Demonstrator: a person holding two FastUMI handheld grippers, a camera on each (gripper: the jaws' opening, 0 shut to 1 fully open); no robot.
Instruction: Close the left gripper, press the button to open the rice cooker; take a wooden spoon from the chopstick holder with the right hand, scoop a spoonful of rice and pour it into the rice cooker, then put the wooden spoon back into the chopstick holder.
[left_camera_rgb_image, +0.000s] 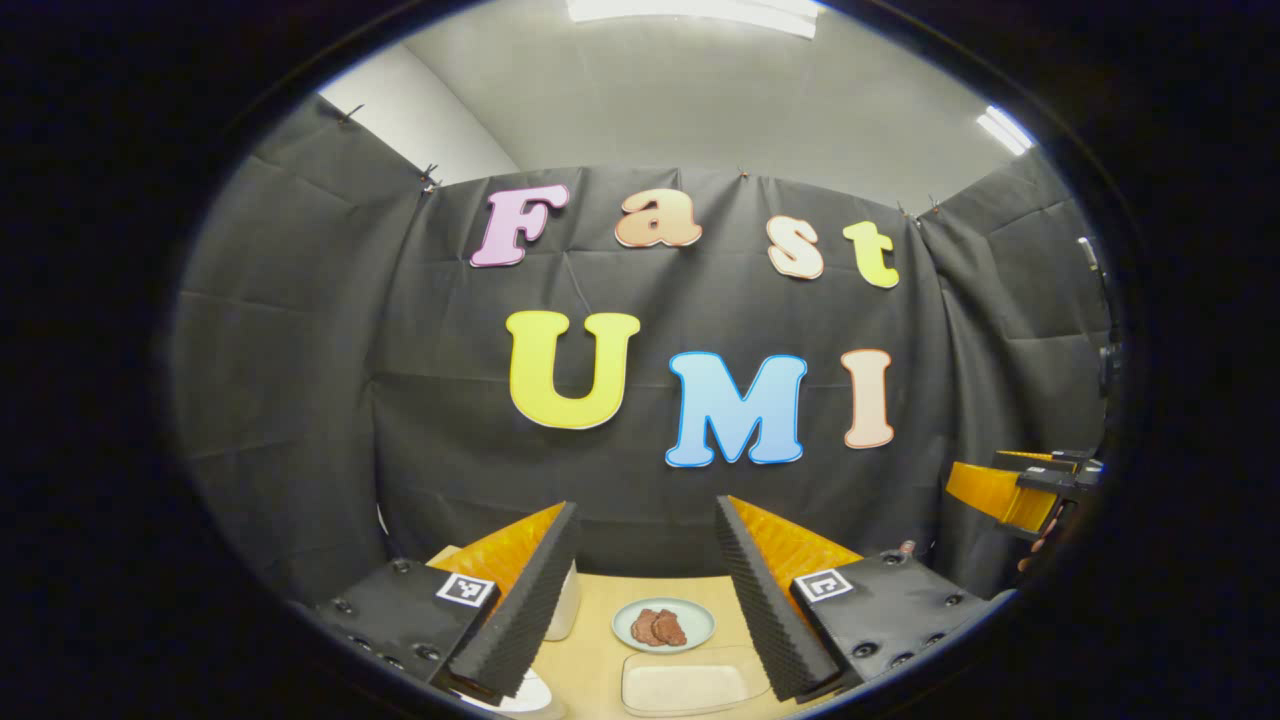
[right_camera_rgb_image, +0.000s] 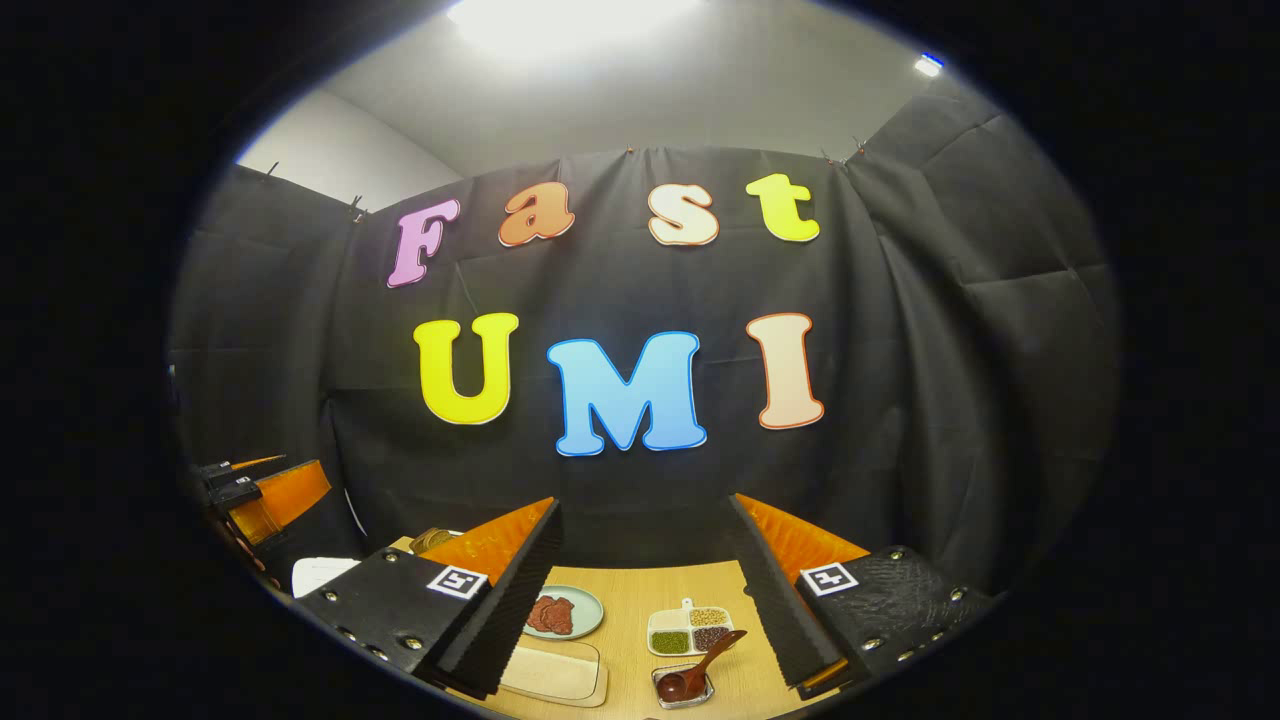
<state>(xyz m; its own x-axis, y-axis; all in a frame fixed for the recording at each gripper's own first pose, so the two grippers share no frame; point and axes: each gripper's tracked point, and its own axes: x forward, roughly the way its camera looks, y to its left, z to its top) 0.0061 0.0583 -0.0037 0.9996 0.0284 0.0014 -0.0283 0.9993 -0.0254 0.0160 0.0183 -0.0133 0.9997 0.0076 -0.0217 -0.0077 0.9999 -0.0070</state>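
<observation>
Both tongs gape, holding nothing: left tongs (left_camera_rgb_image: 645, 590) at bottom centre of the left gripper view, right tongs (right_camera_rgb_image: 650, 590) likewise in the right gripper view. A spoon (right_camera_rgb_image: 700, 672) lies low on the table (right_camera_rgb_image: 640, 590), between the right fingers.

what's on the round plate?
The round plate holds two dark reddish-brown pieces, flat, side by side. In the right gripper view its left edge is covered by the right tongs' finger.
</observation>
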